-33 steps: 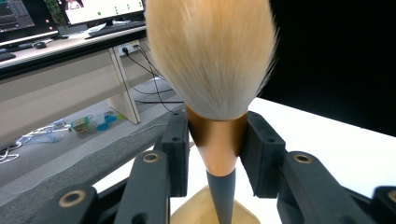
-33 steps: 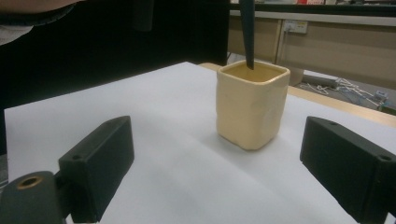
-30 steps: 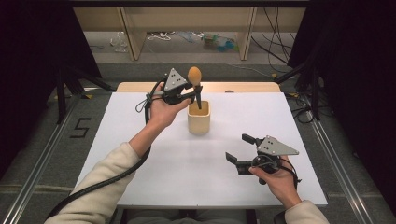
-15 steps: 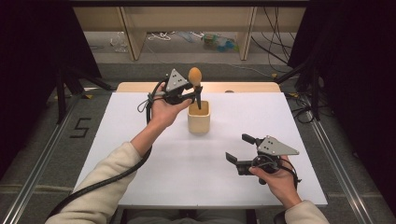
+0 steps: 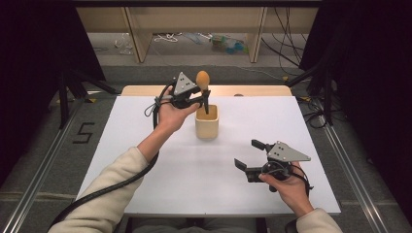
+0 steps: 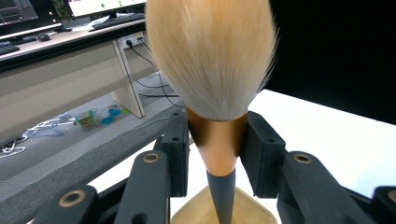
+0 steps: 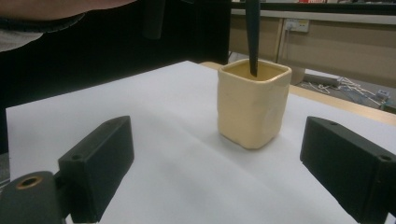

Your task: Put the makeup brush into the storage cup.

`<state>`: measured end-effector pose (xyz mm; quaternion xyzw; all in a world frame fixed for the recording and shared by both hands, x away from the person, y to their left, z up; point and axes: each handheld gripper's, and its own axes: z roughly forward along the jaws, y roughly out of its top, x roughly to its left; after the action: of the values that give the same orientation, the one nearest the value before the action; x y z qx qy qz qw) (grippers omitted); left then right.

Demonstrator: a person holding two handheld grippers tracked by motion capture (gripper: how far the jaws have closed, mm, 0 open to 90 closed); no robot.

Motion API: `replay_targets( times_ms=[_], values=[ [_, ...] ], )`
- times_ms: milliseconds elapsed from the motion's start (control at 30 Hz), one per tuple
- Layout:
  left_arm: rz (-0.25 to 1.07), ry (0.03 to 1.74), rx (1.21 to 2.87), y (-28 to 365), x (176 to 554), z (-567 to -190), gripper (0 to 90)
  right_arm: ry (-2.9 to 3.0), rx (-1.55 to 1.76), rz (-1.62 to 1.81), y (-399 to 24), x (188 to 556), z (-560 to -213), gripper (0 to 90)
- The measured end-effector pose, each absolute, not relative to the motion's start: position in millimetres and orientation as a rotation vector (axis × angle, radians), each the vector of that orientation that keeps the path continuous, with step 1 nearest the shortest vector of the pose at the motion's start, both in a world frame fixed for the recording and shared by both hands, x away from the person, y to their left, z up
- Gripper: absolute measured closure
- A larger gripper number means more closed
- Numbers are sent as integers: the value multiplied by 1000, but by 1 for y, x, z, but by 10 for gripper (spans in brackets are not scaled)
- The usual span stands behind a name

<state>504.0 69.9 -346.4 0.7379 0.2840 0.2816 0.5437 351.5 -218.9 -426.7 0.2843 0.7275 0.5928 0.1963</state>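
A makeup brush point(image 5: 202, 78) with a pale bristle head, copper ferrule and black handle stands upright, its handle tip down inside a cream square cup point(image 5: 207, 124) at the table's far middle. My left gripper point(image 5: 204, 97) is shut on the brush just below the bristles. In the left gripper view the pads point(image 6: 177, 149) press the ferrule of the brush point(image 6: 212, 60) from both sides, above the cup's rim point(image 6: 257, 212). My right gripper point(image 5: 248, 155) rests open near the front right, aimed at the cup point(image 7: 252, 107), with the brush's handle point(image 7: 252, 37) rising from it. Nothing lies between the right gripper point(image 7: 222, 163) jaws.
The white table point(image 5: 145, 160) has a wooden strip point(image 5: 145, 90) along its far edge. Beyond it are bench legs point(image 5: 137, 39), loose cables and small bottles point(image 5: 228, 44) on the floor. Metal rails run along both sides, and a "5" mark point(image 5: 83, 132) is at the left.
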Motion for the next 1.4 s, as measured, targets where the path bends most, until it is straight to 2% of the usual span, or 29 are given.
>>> replay_targets(
  times_ms=[1400],
  values=[
    [657,683,1772,63,508,-358,648,2043,803,1656,-219,351,-427,108]
  ],
)
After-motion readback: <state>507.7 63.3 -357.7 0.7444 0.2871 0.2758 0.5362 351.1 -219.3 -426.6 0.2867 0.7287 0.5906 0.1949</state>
